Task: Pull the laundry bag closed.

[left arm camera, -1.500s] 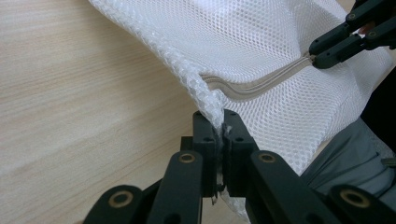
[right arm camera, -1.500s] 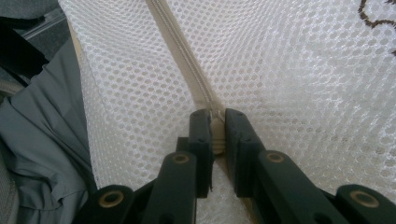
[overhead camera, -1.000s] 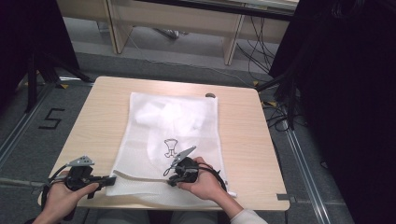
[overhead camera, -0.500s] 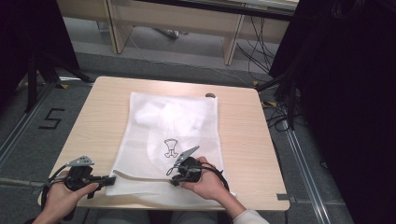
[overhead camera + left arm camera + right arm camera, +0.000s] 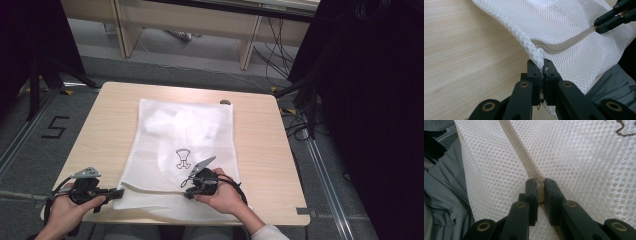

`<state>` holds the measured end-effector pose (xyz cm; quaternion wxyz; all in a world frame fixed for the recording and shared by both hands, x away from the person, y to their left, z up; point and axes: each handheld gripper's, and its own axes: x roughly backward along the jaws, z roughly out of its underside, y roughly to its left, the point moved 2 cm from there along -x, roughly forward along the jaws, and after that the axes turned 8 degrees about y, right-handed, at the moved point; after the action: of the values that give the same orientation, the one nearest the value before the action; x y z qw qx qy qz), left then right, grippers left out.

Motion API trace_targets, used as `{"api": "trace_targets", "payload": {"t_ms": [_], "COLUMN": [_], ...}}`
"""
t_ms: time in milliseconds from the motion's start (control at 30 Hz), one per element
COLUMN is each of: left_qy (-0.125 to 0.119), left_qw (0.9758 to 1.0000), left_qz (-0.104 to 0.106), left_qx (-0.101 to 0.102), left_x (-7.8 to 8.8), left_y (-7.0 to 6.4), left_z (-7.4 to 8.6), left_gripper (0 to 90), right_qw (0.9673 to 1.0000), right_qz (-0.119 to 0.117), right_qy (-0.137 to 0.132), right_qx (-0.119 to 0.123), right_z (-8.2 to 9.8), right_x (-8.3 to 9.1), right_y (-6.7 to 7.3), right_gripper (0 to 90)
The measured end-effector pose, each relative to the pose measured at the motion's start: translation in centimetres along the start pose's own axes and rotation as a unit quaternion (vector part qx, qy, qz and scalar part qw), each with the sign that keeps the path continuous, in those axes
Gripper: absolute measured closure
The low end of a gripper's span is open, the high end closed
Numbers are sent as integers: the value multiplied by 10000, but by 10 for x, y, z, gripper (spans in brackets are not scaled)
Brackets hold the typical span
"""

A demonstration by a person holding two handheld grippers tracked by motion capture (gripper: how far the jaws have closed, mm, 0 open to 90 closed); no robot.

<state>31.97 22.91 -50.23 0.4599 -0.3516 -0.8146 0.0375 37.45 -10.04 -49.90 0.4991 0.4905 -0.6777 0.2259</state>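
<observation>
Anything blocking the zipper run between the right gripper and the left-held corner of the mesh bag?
Nothing visible. The right gripper pinches the zipper; the left gripper clamps the mesh bag corner, and the zipper track between lies bare.

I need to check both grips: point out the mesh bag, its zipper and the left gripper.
mesh bag (image 5: 192, 135), high view, middle of the white netting.
zipper (image 5: 517, 143), right gripper view, the closed teeth above the jaws.
left gripper (image 5: 541, 63), left gripper view, jaw tips pinching the bag's corner.
</observation>
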Motion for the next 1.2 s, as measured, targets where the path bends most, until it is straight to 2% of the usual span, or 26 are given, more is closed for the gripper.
{"api": "trace_targets", "payload": {"t_ms": [1200], "left_qy": [2], "left_qw": [10000], "left_qz": [-9], "left_qx": [22], "left_x": [0], "left_y": [0], "left_z": [0], "left_gripper": [853], "right_qw": [10000], "right_qz": [64], "right_qy": [22], "right_qx": [-52], "right_z": [10], "right_x": [8], "right_y": [-7], "right_gripper": [824]}}
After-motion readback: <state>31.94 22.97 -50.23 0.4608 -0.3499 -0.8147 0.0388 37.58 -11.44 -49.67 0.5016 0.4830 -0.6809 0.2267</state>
